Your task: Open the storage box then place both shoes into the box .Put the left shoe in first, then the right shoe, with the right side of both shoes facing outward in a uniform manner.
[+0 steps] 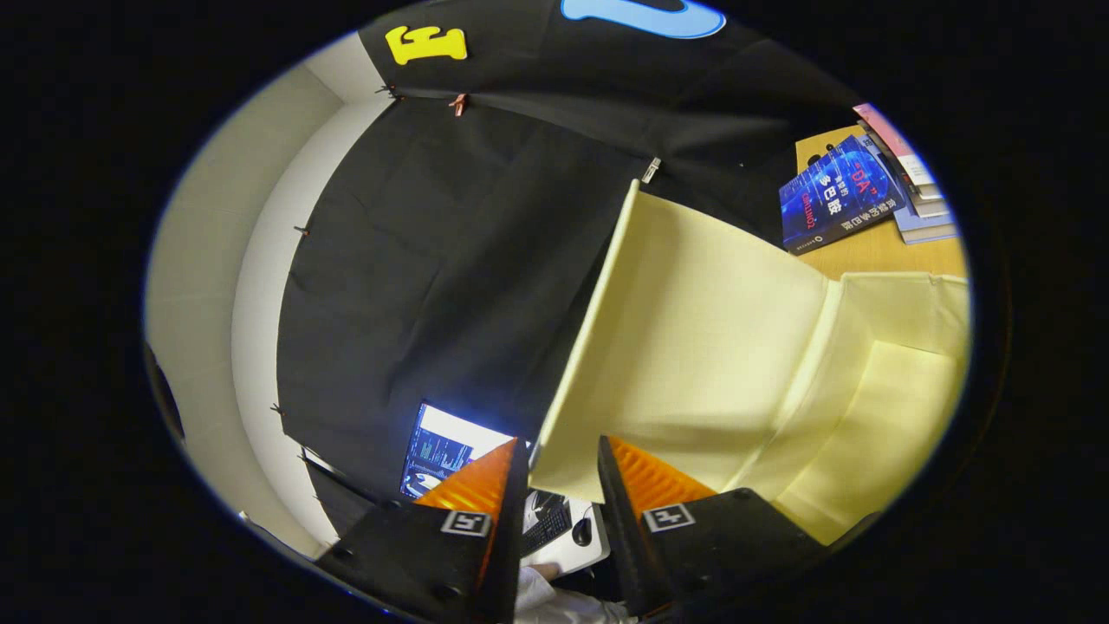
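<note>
Two fingers of the gripper [563, 468] are seen at six o'clock, set slightly apart, with the lower corner of a raised pale yellow box lid [684, 347] lying in the narrow gap between their tips; whether both fingers press on it cannot be told. The pale yellow storage box [901, 381] is seen open at three o'clock, its lid swung up and its inner walls bare. A stack of books [853, 191] is seen on a wooden tabletop [884, 251] at two o'clock, beyond the box. A lit monitor [446, 451] and a dark keyboard [546, 524] are seen low, past the fingertips.
</note>
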`<state>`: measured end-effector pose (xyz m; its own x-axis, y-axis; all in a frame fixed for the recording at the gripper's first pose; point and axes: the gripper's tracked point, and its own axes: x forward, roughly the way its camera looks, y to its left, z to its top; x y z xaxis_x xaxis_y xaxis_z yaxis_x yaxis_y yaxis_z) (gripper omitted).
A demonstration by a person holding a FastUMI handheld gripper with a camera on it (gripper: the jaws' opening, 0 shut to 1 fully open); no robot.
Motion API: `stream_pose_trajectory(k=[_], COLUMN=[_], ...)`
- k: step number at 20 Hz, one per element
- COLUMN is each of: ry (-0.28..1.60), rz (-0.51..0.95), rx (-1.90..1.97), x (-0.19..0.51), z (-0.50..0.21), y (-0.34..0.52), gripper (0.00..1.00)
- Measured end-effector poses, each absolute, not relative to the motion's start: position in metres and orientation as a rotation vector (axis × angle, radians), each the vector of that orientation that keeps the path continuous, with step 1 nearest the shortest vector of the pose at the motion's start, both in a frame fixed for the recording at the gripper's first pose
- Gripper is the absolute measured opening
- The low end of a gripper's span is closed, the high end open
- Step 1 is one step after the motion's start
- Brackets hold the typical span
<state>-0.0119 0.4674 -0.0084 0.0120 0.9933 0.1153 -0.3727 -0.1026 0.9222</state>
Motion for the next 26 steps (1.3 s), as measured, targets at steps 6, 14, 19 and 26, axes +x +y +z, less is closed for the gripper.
stream_pose_trajectory(k=[6, 14, 19, 26], ry=[0.859, 0.839, 0.852, 0.975], rz=[1.36, 1.182, 0.99, 0.615], rx=[0.999, 0.906, 0.759, 0.518], x=[-0.005, 0.012, 0.029, 0.041], z=[-0.019, -0.057, -0.114, -0.237], y=[0.467, 0.366, 0.257, 0.099], gripper=[0.97, 0.97, 0.97, 0.96])
